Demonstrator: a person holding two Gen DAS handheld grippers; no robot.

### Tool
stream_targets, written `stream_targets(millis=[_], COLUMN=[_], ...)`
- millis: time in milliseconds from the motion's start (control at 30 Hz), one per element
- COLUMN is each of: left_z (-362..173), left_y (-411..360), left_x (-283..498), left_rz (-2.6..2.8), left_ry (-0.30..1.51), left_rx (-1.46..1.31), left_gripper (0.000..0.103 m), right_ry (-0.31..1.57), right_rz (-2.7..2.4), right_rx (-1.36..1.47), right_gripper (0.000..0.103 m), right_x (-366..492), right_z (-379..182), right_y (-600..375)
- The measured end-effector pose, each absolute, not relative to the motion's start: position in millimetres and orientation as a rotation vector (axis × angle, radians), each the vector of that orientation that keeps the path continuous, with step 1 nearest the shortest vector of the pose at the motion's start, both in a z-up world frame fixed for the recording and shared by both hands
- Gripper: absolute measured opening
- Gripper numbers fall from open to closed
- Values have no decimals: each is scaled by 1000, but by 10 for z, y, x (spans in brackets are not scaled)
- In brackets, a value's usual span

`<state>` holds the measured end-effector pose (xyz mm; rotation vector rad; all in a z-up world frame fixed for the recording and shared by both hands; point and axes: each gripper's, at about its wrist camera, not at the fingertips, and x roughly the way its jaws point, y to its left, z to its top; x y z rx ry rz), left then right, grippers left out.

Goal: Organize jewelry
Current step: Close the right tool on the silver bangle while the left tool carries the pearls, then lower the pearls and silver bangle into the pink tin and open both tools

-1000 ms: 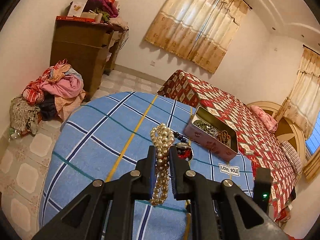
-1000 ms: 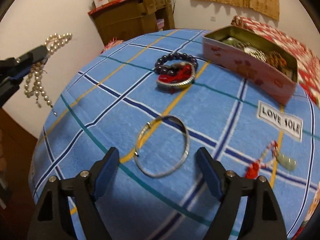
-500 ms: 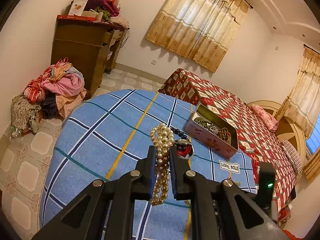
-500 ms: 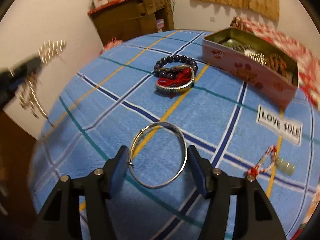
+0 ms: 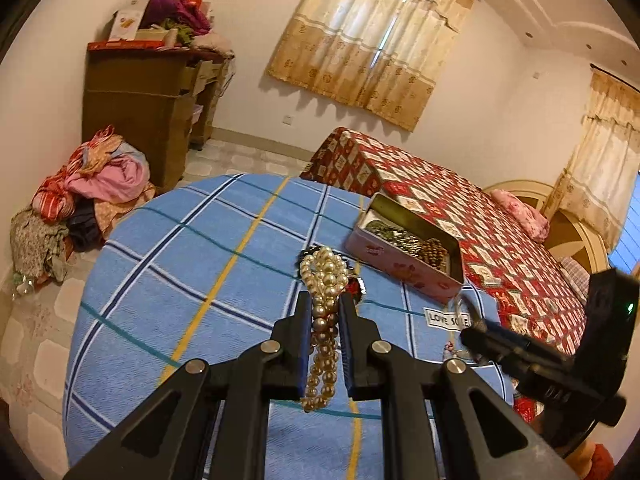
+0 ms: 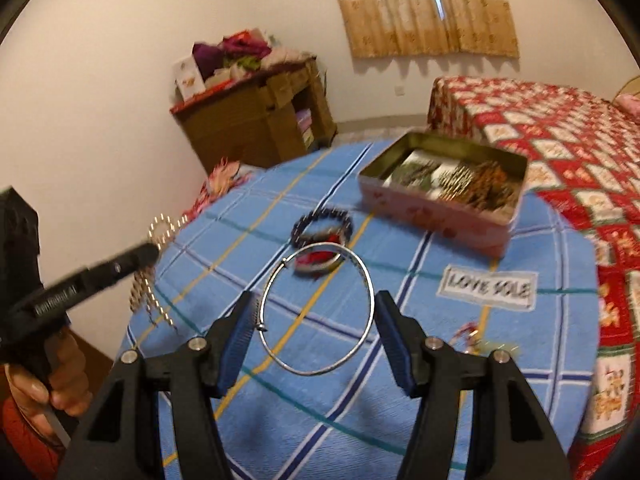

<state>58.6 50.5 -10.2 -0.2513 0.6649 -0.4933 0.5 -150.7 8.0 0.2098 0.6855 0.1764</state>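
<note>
My left gripper (image 5: 325,304) is shut on a pearl necklace (image 5: 325,280), which hangs in loops above the blue checked table (image 5: 192,264); it also shows in the right wrist view (image 6: 158,236). My right gripper (image 6: 316,312) is shut on a silver bangle (image 6: 318,308) and holds it lifted above the table. A pink tin box (image 6: 444,196) with jewelry inside stands at the far right of the table; it shows in the left wrist view too (image 5: 408,252). A dark bead bracelet (image 6: 322,224) and a red-threaded bangle (image 6: 318,260) lie before the box.
A red-corded jade pendant (image 6: 476,338) lies at the right near a "LOVE SOLE" label (image 6: 486,288). A bed with a red quilt (image 5: 460,200) stands behind the table. A brown cabinet (image 5: 140,112) and a clothes pile (image 5: 88,188) are at the left.
My right gripper closed on the silver bangle and lifted it off the table. My left gripper kept holding the pearls and moved closer to the right gripper.
</note>
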Motion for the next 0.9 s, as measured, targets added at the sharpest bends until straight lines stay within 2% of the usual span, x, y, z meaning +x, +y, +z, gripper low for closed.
stream_targets(millis=[600, 900], left_z=[191, 258], left_y=[-553, -1175], left_x=[1060, 1551], left_rz=[-688, -748], left_ry=[599, 566], left_rx=[-145, -127], left_gripper=[12, 12], right_ry=[528, 511], right_rz=[-20, -107], right_rx=[217, 221], right_gripper=[63, 63], right_x=[331, 850], right_z=[482, 405], right_y=[-2316, -2661])
